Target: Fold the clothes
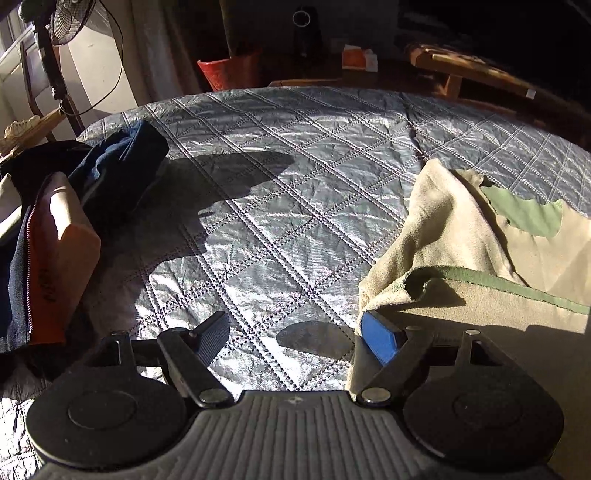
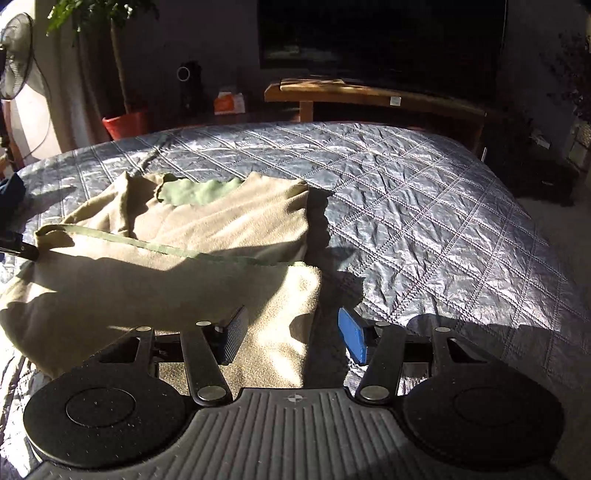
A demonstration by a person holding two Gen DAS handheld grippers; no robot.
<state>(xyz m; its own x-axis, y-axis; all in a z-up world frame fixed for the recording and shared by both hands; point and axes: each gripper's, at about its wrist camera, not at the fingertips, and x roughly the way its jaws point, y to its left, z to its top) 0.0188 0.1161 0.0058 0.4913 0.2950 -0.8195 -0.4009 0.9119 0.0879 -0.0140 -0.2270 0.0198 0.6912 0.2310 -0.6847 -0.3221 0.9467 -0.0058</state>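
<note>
Beige garment lies crosswise on the bed; right tongs open over its right edge, left tongs open, empty, off its left end.

The beige garment ran off the left wrist view's right edge. The dark clothes pile was cut by its left edge. Deep shadow hid the television.

Hardly any lettering could be read. At the left edge of the left wrist view, an orange fabric panel beside a zipper carried dark printed marks, too blurred to make out. A small white label on the wooden bench, upper right of the right wrist view, was illegible.
</note>
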